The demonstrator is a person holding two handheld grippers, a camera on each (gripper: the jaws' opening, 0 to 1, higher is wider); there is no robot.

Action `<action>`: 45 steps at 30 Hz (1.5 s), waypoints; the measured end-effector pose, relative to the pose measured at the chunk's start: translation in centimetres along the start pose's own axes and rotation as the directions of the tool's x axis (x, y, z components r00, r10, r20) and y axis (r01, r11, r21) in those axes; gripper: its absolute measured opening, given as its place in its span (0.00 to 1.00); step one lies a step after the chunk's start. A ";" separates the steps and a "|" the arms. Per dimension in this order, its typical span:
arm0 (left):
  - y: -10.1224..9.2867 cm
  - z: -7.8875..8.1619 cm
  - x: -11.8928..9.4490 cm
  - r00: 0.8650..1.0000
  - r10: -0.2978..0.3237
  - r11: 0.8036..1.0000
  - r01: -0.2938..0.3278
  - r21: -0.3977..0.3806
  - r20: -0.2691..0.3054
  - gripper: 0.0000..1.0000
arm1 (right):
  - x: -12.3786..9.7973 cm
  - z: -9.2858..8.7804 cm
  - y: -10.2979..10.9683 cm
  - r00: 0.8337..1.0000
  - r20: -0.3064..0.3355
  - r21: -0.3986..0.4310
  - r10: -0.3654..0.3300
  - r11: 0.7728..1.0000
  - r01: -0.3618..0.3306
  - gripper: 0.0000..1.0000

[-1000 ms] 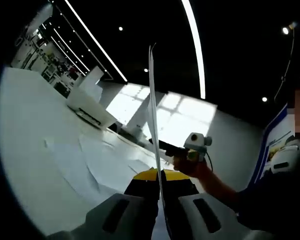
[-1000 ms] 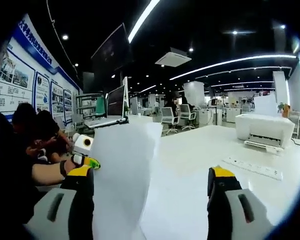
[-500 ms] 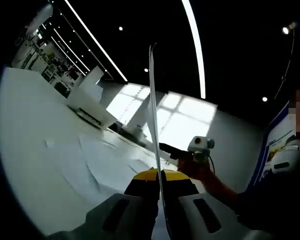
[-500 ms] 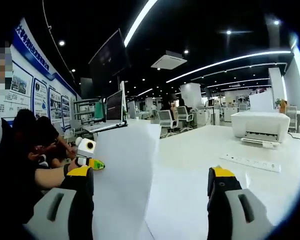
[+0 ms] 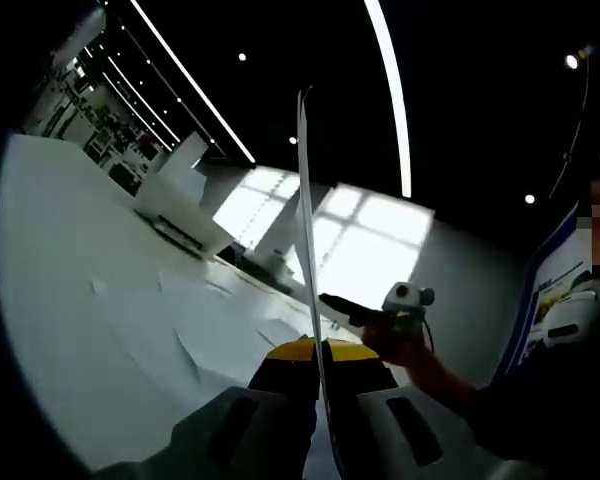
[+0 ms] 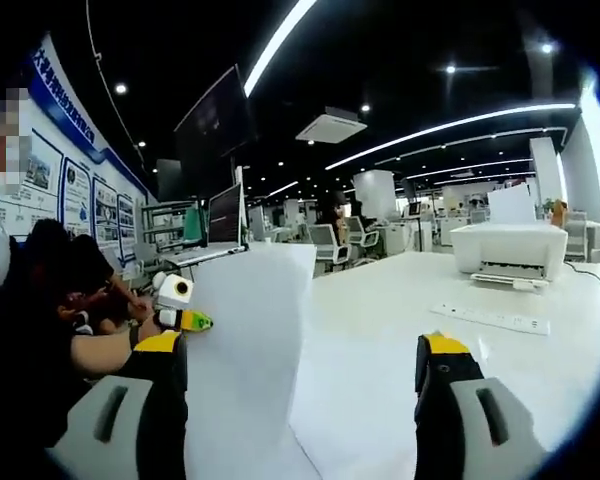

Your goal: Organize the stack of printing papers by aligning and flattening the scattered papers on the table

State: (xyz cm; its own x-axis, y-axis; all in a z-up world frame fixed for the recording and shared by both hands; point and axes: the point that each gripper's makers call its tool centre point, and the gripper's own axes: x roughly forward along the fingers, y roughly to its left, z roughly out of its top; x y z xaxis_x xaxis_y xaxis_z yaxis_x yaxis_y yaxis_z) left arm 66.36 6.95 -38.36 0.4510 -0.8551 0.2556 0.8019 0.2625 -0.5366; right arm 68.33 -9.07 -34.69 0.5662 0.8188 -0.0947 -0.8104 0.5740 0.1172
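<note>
In the left gripper view, the left gripper [image 5: 320, 352] has its yellow-tipped fingers pressed together on a sheet of paper [image 5: 305, 230]. The sheet is seen edge-on and stands up tall toward 12 o'clock. At 4 o'clock the right gripper [image 5: 365, 312] is held in a hand [image 5: 402, 345]. It has slid a little lower and further right than half a second ago. More scattered papers [image 5: 195, 325] lie flat on the white worktop [image 5: 50, 260] at 8 o'clock. A white printer [image 5: 180, 215] sits at 10 o'clock, same as before.

In the right gripper view, the right gripper [image 6: 300, 355] has its fingers [image 6: 438, 370] wide apart and holding nothing. The held sheet [image 6: 245, 350] stands upright between them, close to the left finger. I cannot tell if it touches it. The left gripper's yellow tip [image 6: 185, 321] shows at 9 o'clock on the sheet's edge. The sheet sits a bit lower in the view than before. A printer [image 6: 508, 250] stands at 2 o'clock, with a white power strip [image 6: 490, 319] in front of it. A person's arm [image 6: 90, 350] reaches in at 8 o'clock. Office chairs [image 6: 330, 240] stand far back.
</note>
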 end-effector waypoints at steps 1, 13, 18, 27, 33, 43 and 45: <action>0.0 0.0 0.0 1.000 0.000 1.000 0.000 0.001 0.000 0.06 | -0.2 0.0 0.0 1.000 0.003 0.004 -0.001 1.000 0.001 0.90; -0.2 -0.1 0.1 1.000 0.001 1.000 -0.001 0.000 0.000 0.06 | -2.3 -0.3 -0.3 0.999 0.019 0.006 -0.038 0.999 0.038 0.90; -0.2 -0.1 0.1 1.000 0.002 1.000 -0.002 0.002 -0.001 0.06 | -3.6 -0.3 -0.6 0.998 0.029 0.002 -0.060 0.998 0.060 0.90; -0.7 -0.3 0.3 1.000 0.003 1.000 -0.003 0.005 -0.002 0.06 | -5.3 -0.1 -0.7 0.995 0.063 0.020 -0.081 0.997 0.080 0.89; -0.7 -0.3 0.3 1.000 0.002 1.000 -0.002 0.004 -0.002 0.06 | -6.2 -0.7 -1.0 0.993 0.063 0.028 -0.101 0.995 0.100 0.89; -1.0 -0.4 0.4 1.000 0.003 1.000 -0.003 0.004 -0.003 0.06 | -7.9 -1.3 -1.9 0.988 0.086 0.075 -0.126 0.990 0.120 0.88; -0.9 -0.4 0.4 1.000 0.003 1.000 -0.003 0.003 -0.002 0.06 | -8.2 -1.5 -2.0 0.988 0.088 0.085 -0.130 0.989 0.123 0.88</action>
State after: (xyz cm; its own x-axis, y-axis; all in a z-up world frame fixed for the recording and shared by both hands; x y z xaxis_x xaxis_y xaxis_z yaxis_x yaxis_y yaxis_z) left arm 65.68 6.25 -38.09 0.4525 -0.8554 0.2519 0.8018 0.2667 -0.5348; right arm 65.07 -16.90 -35.61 0.6780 0.7347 -0.0222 -0.7190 0.6691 0.1880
